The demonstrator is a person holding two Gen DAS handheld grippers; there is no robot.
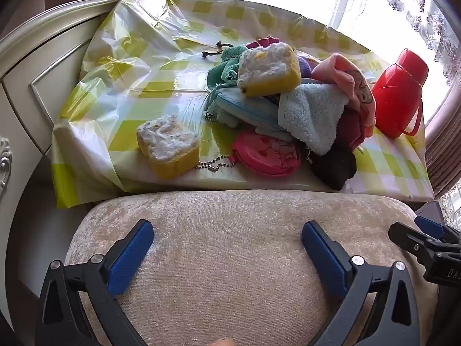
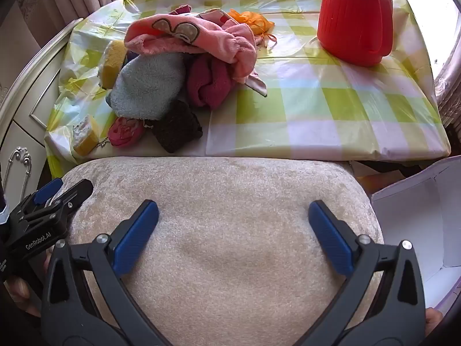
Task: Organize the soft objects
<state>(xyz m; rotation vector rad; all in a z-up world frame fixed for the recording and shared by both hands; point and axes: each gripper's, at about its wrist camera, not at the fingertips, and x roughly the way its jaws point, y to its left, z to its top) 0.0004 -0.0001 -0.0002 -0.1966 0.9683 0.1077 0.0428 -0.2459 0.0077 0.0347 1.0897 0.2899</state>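
Observation:
A pile of soft things lies on the checked tablecloth [image 1: 121,106]: a yellow sponge [image 1: 168,147] alone at the front left, a second sponge [image 1: 269,69] on top, a light blue towel [image 1: 311,112], a pink towel [image 2: 190,39], a maroon cloth [image 2: 210,82], a dark brown cloth [image 2: 175,127], a pink round pouch [image 1: 266,154] with a ball chain and a teal cloth [image 1: 226,67]. My left gripper [image 1: 227,232] is open and empty above a beige cushion [image 1: 230,259]. My right gripper [image 2: 233,212] is open and empty above the same cushion [image 2: 219,230].
A red plastic jug [image 2: 355,20] stands at the table's back right. An orange mesh bag [image 2: 250,21] lies behind the pile. An open white box [image 2: 417,230] sits to the right of the cushion. A cream cabinet [image 1: 26,92] stands at the left. Curtains and a bright window are behind.

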